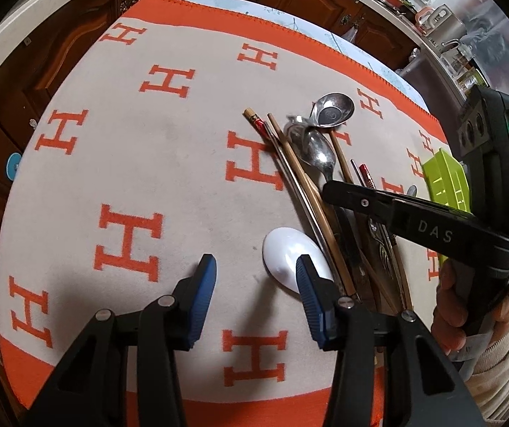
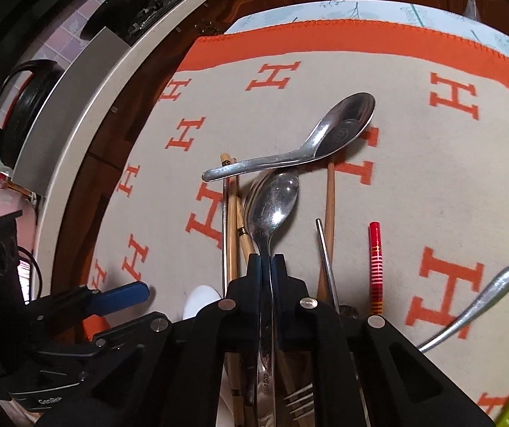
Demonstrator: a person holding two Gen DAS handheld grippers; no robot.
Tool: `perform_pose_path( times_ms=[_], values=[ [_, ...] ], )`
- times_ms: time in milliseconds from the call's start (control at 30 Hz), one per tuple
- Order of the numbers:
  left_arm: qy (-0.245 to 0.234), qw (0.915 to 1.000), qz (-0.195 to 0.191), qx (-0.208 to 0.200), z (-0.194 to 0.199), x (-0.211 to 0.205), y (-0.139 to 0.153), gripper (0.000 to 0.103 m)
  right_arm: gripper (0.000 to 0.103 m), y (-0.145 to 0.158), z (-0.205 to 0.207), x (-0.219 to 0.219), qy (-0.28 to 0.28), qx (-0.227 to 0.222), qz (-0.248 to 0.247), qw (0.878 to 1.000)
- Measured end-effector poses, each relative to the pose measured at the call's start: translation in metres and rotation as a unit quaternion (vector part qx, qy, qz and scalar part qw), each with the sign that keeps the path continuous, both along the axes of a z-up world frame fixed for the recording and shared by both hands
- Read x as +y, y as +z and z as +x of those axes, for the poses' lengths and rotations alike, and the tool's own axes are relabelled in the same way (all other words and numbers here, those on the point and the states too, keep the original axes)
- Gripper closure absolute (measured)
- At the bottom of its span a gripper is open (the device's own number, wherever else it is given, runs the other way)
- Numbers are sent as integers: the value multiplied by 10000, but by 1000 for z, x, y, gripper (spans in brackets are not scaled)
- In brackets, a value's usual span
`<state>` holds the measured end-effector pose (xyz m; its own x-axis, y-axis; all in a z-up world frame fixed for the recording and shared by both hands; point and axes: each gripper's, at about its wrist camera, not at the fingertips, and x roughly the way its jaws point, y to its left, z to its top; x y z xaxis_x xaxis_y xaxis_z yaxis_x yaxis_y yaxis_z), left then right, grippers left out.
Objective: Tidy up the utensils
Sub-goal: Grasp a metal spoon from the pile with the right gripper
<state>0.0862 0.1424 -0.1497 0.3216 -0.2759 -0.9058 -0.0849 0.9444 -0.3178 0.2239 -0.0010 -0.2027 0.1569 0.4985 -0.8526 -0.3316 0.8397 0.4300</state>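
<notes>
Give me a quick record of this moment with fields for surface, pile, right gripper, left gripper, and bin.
surface: orange and beige H-patterned cloth
pile: metal spoons, chopsticks, a fork and a white spoon, overlapping
right gripper: fingers shut on the handle of the steel spoon
left gripper: open, holding nothing, one finger over the white spoon
bin: green tray on the pile's right

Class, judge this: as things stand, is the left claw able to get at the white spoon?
Probably yes. The left claw stands open just above the white spoon, nothing covering its bowl. The chopsticks crowd its right edge, though.
</notes>
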Motion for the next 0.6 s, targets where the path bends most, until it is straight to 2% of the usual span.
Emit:
perform_pose_path(
  times_ms=[133, 267, 400, 600],
  values=[
    [-21, 10000, -2, 27, 1, -2, -1, 58, 97, -2, 4, -1, -13, 50, 135, 9999],
    [17, 10000, 49, -30, 0, -2, 3, 58, 98, 3, -2, 3, -44, -166, -108, 9998],
    [-19, 9999, 72, -88, 3, -5, 9, 58, 99, 16, -14, 2, -14, -387, -162, 9991],
    [-177, 9997, -128, -90, 20, -18, 19, 58, 101, 41, -31, -20, -208, -633, -72, 9978]
  ],
)
